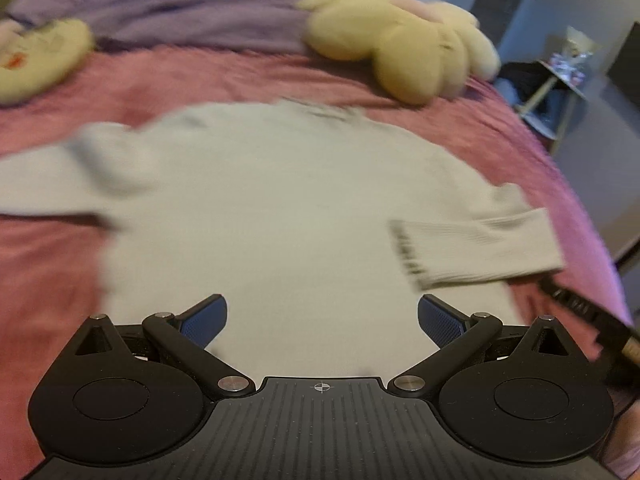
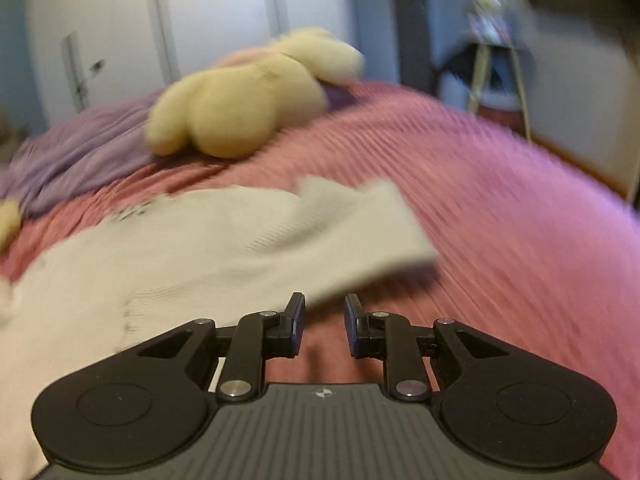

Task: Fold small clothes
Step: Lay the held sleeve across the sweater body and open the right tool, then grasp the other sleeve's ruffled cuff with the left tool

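A cream knitted sweater lies flat on the pink bedspread, neck toward the far side. Its right sleeve is folded in over the body; its left sleeve stretches out to the left. My left gripper is wide open and empty, hovering over the sweater's lower hem. My right gripper is partly open and empty, just past the folded sleeve's edge, over bare bedspread. The right gripper's tip shows at the right edge of the left wrist view.
A yellow plush toy lies at the far side of the bed, also in the right wrist view. Another plush lies at far left. A purple blanket lies behind. A small side table stands beyond the bed's right edge.
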